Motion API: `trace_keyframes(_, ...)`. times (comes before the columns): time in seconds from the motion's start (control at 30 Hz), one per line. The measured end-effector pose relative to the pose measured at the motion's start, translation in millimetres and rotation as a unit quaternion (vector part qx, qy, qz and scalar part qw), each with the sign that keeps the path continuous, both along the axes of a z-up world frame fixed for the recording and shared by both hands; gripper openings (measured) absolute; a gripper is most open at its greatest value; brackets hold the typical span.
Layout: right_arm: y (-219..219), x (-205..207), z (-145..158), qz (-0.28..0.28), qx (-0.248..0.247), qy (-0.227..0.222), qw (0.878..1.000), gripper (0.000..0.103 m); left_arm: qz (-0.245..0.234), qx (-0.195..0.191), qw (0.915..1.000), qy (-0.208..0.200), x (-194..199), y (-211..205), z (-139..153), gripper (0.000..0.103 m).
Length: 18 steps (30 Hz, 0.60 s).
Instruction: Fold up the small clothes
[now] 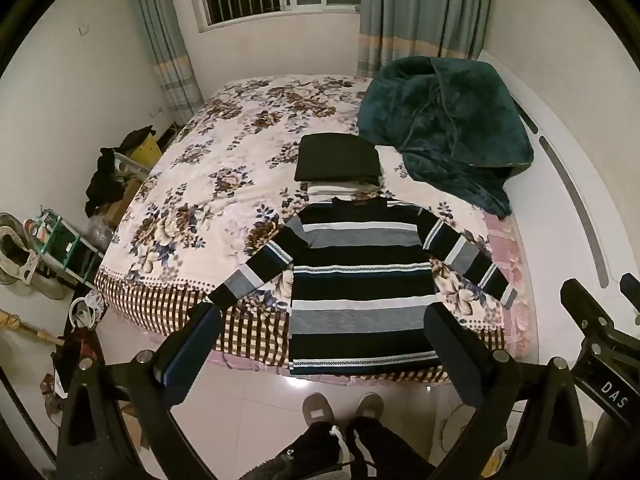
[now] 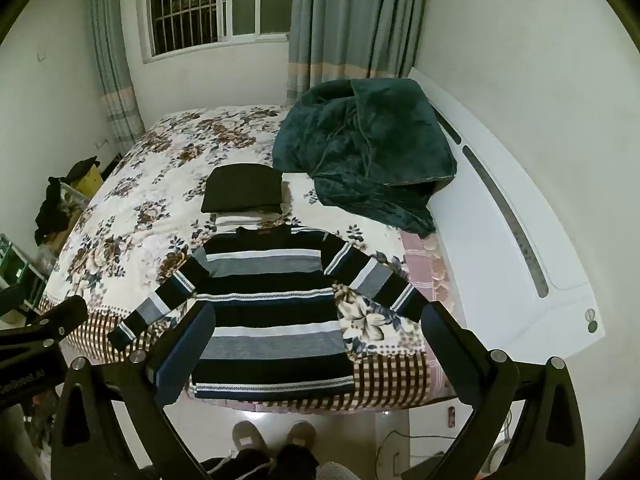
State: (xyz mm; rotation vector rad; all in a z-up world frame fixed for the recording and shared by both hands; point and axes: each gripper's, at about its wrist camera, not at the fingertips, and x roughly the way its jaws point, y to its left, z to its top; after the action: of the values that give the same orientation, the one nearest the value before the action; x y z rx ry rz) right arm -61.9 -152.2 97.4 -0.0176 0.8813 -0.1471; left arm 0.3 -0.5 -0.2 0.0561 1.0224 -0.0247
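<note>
A striped sweater (image 1: pixel 360 280) in black, grey and white lies flat on the floral bed (image 1: pixel 208 184), sleeves spread, hem at the near edge. It also shows in the right wrist view (image 2: pixel 272 312). Behind its collar sits a stack of folded clothes (image 1: pixel 338 160) with a black piece on top, also seen in the right wrist view (image 2: pixel 242 194). My left gripper (image 1: pixel 322 354) is open and empty, held above the hem. My right gripper (image 2: pixel 316 356) is open and empty, above the sweater's lower right side; it also shows at the left wrist view's right edge (image 1: pixel 596 320).
A dark green blanket (image 1: pixel 444 124) is bunched at the far right of the bed, beside the white headboard (image 2: pixel 520 240). Clutter and boxes (image 1: pixel 60 240) line the floor on the left. The person's slippered feet (image 1: pixel 340 408) stand on the tiled floor at the bed's edge.
</note>
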Motion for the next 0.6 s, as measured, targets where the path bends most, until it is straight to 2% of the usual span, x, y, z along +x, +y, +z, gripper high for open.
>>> trace_keyframes(0.6,8.8,0.8,-2.6,0.002,-0.009,0.005,1.000,0.103,0.003,-0.004,1.0000,-0.003,0.5,0.3,-0.6,0.103)
